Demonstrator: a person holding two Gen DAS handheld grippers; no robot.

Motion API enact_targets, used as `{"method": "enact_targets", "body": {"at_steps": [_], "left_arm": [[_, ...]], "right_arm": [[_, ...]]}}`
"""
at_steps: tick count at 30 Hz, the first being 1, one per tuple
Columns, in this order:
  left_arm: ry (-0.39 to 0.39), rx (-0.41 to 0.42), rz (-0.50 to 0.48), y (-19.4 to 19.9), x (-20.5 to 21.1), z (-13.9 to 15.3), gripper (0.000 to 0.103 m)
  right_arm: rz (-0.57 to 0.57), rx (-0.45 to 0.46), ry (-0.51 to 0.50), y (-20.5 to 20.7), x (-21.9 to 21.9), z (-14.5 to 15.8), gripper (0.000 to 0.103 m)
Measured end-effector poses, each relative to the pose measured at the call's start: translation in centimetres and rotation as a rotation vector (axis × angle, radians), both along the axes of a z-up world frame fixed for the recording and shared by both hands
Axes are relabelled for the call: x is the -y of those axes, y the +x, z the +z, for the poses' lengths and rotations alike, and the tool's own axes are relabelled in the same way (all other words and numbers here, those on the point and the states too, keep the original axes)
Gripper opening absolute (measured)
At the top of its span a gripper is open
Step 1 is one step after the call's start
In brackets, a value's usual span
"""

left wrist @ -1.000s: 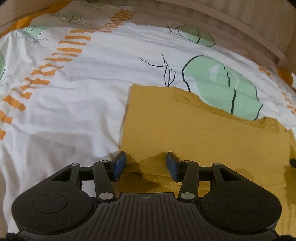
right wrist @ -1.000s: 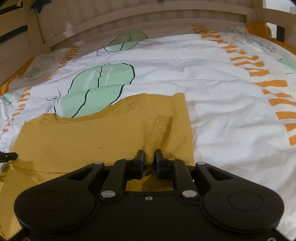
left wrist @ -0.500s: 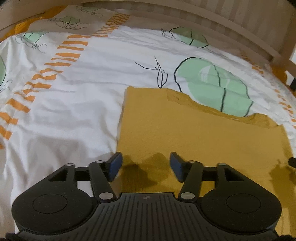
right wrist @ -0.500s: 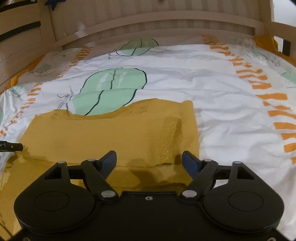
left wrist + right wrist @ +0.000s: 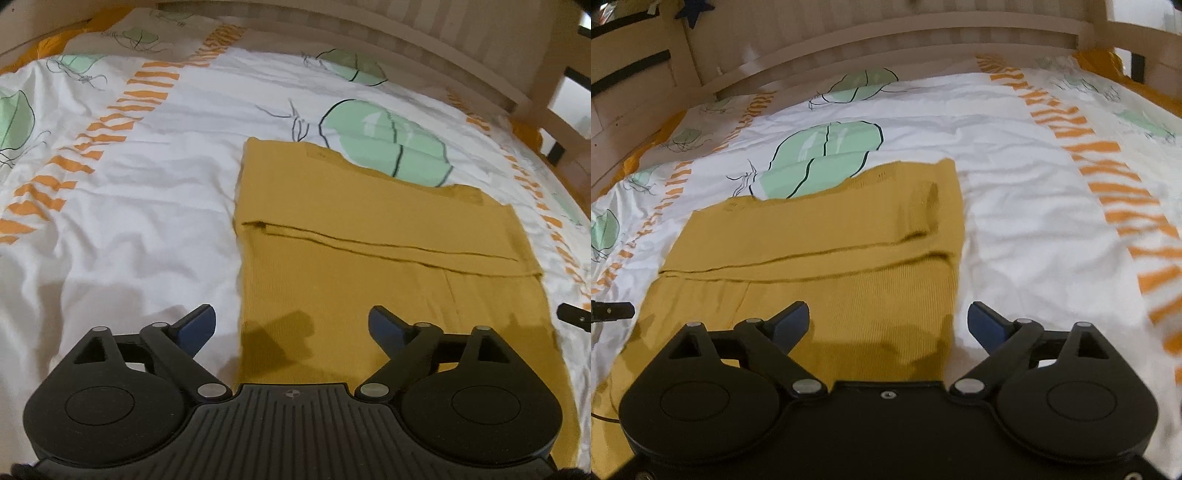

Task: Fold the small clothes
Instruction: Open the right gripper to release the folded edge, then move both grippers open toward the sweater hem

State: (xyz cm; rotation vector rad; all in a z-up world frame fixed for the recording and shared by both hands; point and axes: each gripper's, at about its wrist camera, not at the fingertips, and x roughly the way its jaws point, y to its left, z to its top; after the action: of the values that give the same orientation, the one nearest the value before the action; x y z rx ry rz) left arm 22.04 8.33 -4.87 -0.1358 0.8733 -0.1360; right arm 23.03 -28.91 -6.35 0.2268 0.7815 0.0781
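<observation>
Spreading wider with nothing between their pads, the left hand-held gripper [image 5: 291,323] and right hand-held gripper [image 5: 888,319] hover above the mustard garment [image 5: 388,266], which lies folded flat on the bed [image 5: 147,221], evidently released.

There are no words or numbers to read anywhere. The bed cover [image 5: 147,221] has only drawn pictures.

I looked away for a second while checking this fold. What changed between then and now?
Both tongs, left and right, let go of the mustard garment; their jaws are opening, nothing between them, and they drew back. The folded-over layer now lies flat. The garment's place on the bedsheet is unchanged.
</observation>
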Motion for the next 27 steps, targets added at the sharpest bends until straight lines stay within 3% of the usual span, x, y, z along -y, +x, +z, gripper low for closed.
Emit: {"method": "enact_targets", "body": {"at_steps": [13,27], "left_arm": [[-0.034,0.064,-0.032,-8.0,0.3,2.6,0.090],[-0.043,0.014,-0.035,-14.5,-0.4,-0.2,0.090]], "right_arm": [[-0.033,-0.002,0.084,-7.7,0.3,1.6,0.097],[-0.067,-0.037,0.146,-14.8,0.4,1.1,0.101]]}}
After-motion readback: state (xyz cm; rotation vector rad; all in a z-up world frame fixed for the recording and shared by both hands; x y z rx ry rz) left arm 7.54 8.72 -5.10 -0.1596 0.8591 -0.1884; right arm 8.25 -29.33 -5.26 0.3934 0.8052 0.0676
